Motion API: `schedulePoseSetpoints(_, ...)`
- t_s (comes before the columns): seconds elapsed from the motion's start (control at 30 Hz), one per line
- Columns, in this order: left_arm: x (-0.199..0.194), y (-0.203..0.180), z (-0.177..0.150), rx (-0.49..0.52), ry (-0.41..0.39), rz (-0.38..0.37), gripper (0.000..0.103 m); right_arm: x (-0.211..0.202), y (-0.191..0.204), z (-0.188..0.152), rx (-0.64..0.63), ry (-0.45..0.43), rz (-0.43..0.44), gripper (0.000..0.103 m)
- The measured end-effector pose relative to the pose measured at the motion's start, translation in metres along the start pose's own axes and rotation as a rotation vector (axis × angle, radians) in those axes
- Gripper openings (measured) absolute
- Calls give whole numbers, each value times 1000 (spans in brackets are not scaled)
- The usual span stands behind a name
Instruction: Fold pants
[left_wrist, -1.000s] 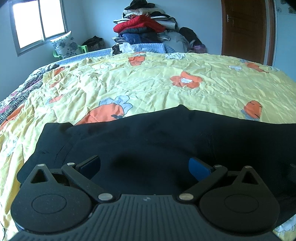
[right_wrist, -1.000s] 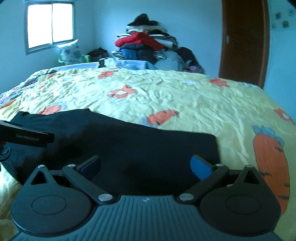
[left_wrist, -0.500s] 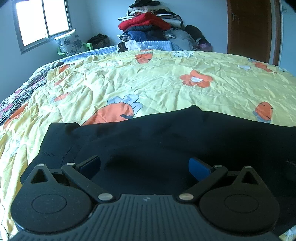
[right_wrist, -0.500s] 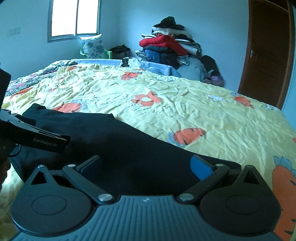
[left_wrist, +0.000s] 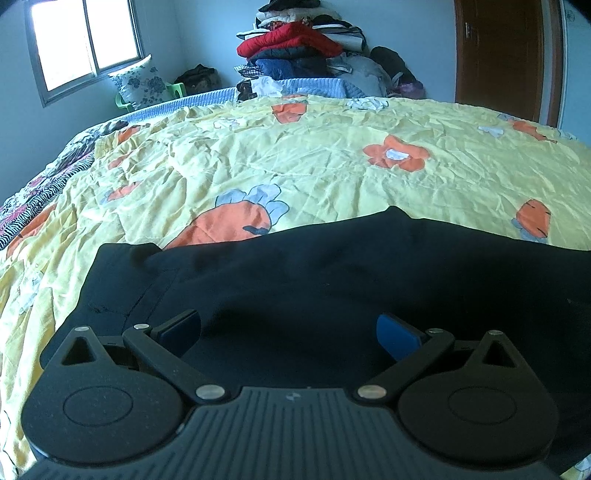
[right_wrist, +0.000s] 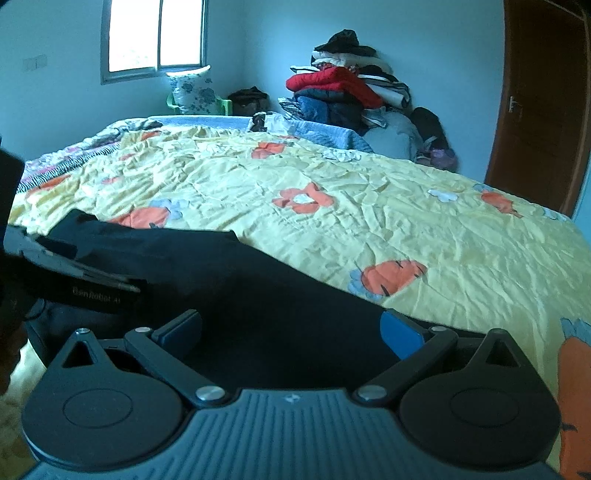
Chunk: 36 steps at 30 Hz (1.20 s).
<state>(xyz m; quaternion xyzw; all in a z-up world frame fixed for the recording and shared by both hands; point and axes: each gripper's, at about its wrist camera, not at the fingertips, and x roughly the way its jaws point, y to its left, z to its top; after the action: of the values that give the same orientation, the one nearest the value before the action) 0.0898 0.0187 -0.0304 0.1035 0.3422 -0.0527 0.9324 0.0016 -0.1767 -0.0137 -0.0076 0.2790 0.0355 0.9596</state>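
Black pants (left_wrist: 332, 273) lie flat across the near part of the bed, waist end to the left with a pocket seam showing. They also show in the right wrist view (right_wrist: 258, 295). My left gripper (left_wrist: 290, 332) is open and empty, just above the pants near the waist end. My right gripper (right_wrist: 291, 330) is open and empty above the leg part. The left gripper's body (right_wrist: 74, 280) shows at the left edge of the right wrist view.
The bed has a yellow sheet with orange carrot prints (left_wrist: 295, 166). A pile of clothes (left_wrist: 295, 48) is stacked at the far side. A window (left_wrist: 81, 44) is at the far left, a brown door (left_wrist: 498, 55) at the far right.
Both grippers have shifted and tilted slightly over the pants; the right wrist view has swung left. The pants lie as before. Both jaws have stayed open.
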Motion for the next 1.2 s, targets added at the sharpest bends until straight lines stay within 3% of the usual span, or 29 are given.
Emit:
schedulePoseSetpoints(0.2, 1, 14, 6, -20, -10, 12, 103, 37, -13, 33, -63, 59, 106, 103)
schedulePoseSetpoints(0.33, 3, 31, 10, -33, -14, 34, 103, 41, -32, 42, -48, 56, 35, 103)
schedulePoseSetpoints(0.47, 2, 57, 13, -87, -17, 49, 103, 32, -66, 29, 70, 86, -4, 103)
schedulePoseSetpoints(0.57, 0, 83, 14, -118, -19, 79, 103, 20, -68, 24, 78, 103, -102, 103)
schedulePoseSetpoints(0.63, -3, 103, 14, -134, -19, 116, 103, 12, -44, 28, 8, 72, -80, 103)
schedulePoseSetpoints(0.77, -10, 153, 12, -191, -6, 190, 103, 8, 52, 33, -181, -23, 77, 103)
schedulePoseSetpoints(0.97, -28, 245, -12, -368, 17, 207, 100, 24, 193, 15, -502, -59, 273, 102)
schedulePoseSetpoints(1.03, -39, 266, -21, -428, -4, 214, 99, 24, 226, 11, -575, -68, 343, 90)
schedulePoseSetpoints(1.1, -49, 282, -29, -500, -32, 178, 100, 29, 253, 7, -648, -81, 323, 71)
schedulePoseSetpoints(1.2, -50, 294, -29, -528, 18, 117, 100, 40, 284, 1, -744, -76, 299, 56)
